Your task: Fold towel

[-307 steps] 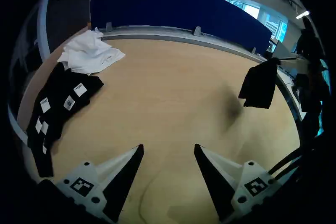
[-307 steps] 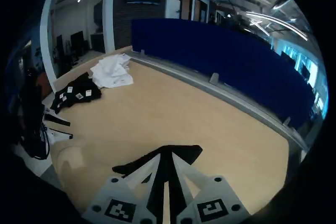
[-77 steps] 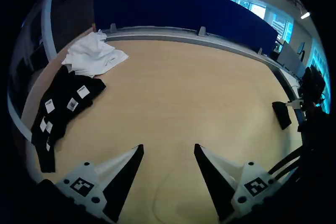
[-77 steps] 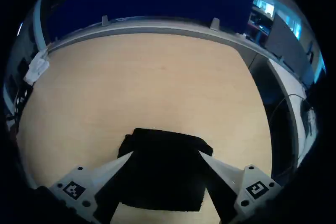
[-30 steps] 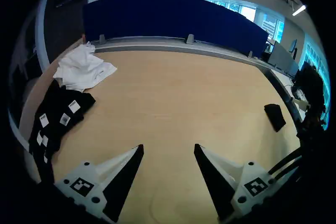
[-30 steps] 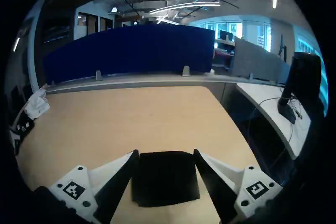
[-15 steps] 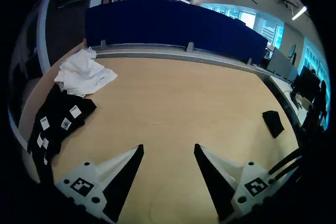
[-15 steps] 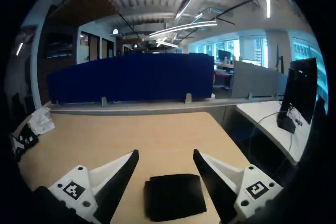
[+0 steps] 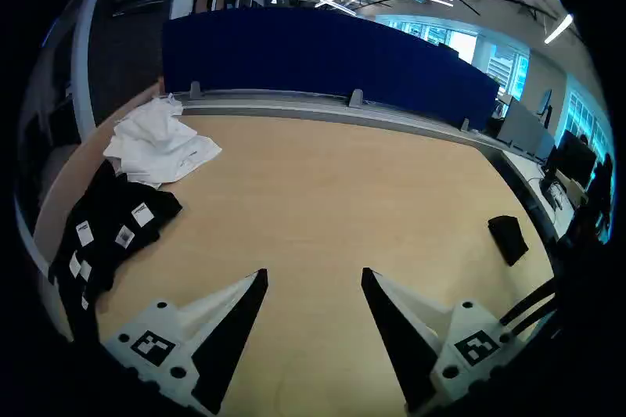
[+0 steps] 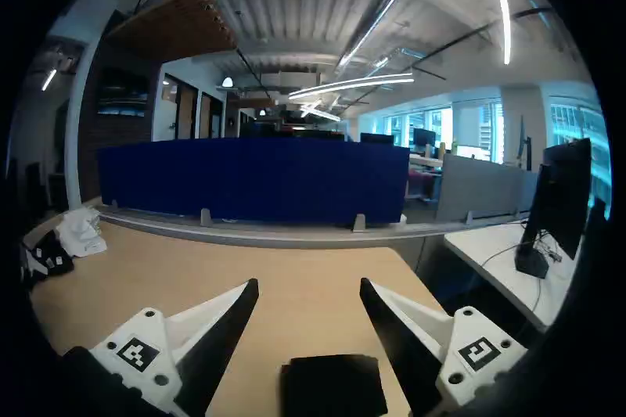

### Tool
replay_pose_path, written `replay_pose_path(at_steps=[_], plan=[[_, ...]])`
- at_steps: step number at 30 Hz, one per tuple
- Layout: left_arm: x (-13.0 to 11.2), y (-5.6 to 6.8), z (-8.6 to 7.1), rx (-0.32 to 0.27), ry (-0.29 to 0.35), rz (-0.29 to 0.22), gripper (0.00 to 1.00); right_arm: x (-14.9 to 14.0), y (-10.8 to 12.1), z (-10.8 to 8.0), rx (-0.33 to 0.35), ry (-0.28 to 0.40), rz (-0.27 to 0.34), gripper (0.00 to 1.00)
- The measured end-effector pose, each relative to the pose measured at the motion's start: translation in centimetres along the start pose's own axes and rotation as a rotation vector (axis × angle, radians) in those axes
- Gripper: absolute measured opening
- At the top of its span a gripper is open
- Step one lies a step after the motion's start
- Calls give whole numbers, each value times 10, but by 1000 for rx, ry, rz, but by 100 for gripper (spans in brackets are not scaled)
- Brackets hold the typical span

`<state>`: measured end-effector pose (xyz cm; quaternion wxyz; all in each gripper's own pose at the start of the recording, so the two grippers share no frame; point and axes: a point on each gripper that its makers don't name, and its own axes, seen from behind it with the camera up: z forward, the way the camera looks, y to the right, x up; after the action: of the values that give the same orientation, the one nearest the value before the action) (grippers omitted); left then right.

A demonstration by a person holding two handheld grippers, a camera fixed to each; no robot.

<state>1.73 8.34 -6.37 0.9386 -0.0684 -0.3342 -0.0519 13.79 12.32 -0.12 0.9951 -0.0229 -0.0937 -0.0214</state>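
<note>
left gripper view: my left gripper [image 9: 312,276] hung over the desk [image 9: 329,182] with its jaws wide apart and nothing between them. the towel [image 9: 509,237], black and folded into a small block, lay flat near the desk's right edge, well apart from this gripper. at the far left corner sat a white heap [image 9: 156,147] of crumpled cloth, and just beside it, nearer me, a black heap [image 9: 109,233] with white tags on it. both heaps lay loose on the bare desk, in no bin or basket. a blue partition [image 9: 329,49] ran along the back edge.

right gripper view: my right gripper [image 10: 307,285] looked level across the desk, jaws spread and empty. the towel [image 10: 335,386] lay low in the picture, on the desk between and below the two fingers, touching neither. a monitor [image 10: 559,198] stood on the next desk to the right.

i judged the towel soft, light and limp, with nothing stiff in it; its layers would likely slide apart if lifted by the top one alone. i would pinch an edge through all the layers, near a corner. this fold looked finished to me, and the heaps looked like the work left.
</note>
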Motion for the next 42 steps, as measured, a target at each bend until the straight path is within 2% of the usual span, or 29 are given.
replay_pose_path(at_steps=[6, 14, 23, 30, 36, 42], plan=[[14, 0, -2, -7, 51, -4, 89, 12, -13, 0, 4, 23, 4, 100], [49, -2, -9, -4, 175, -22, 89, 26, -49, 2, 47, 38, 2, 100], [94, -6, -18, 16, 316, -2, 89, 47, -94, 2, 90, 83, -12, 100], [125, -9, -29, 31, 417, 15, 89, 58, -119, 1, 97, 97, 6, 100], [148, -15, -39, 49, 481, 13, 89, 63, -142, -1, 115, 104, 14, 100], [159, -18, -43, 53, 518, 20, 88, 62, -150, 0, 119, 97, 24, 100]])
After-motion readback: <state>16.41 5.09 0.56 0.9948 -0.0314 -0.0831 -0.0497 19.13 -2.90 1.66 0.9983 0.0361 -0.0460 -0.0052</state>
